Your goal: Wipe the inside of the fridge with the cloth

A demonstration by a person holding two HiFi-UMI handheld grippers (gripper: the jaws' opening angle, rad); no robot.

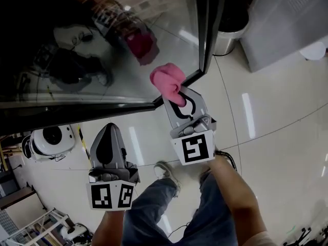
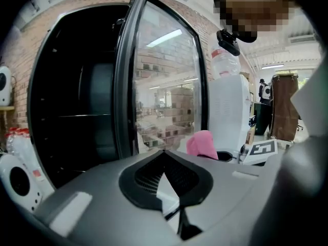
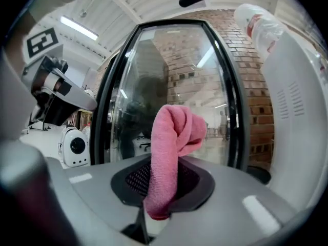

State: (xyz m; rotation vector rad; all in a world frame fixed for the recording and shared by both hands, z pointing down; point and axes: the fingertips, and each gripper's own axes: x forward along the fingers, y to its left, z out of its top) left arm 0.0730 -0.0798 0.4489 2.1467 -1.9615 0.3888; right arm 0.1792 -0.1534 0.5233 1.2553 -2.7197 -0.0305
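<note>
I find the left gripper [image 1: 106, 133] low at my left over the pale tiled floor [image 1: 266, 137], and its own view shows its jaws [image 2: 165, 188] brought together with nothing between them. The right gripper [image 1: 178, 97] is further forward and higher, clamped on the pink cloth [image 1: 167, 81]. In the right gripper view the cloth [image 3: 171, 152] rises from between the dark pads [image 3: 192, 186] and folds over at the top, a short end hanging below the pinch. The cloth is outside the fridge, just in front of the lower corner of the open glass door [image 1: 102, 45] and apart from the glass. Below the grippers I note the person's jeans [image 1: 154, 209] and one shoe [image 1: 166, 170]. The door stands swung out, its black frame [image 2: 125, 76] edge-on in the left gripper view, with the dark fridge interior [image 2: 77, 101] to its left and one shelf line across it. A white round device [image 1: 48, 140] sits on the floor to the left. Beyond the door stand a metal bin [image 1: 228, 37] and a white water dispenser [image 3: 302, 111] with a bottle [image 3: 259, 22] on top, against a brick wall [image 3: 256, 86]
</note>
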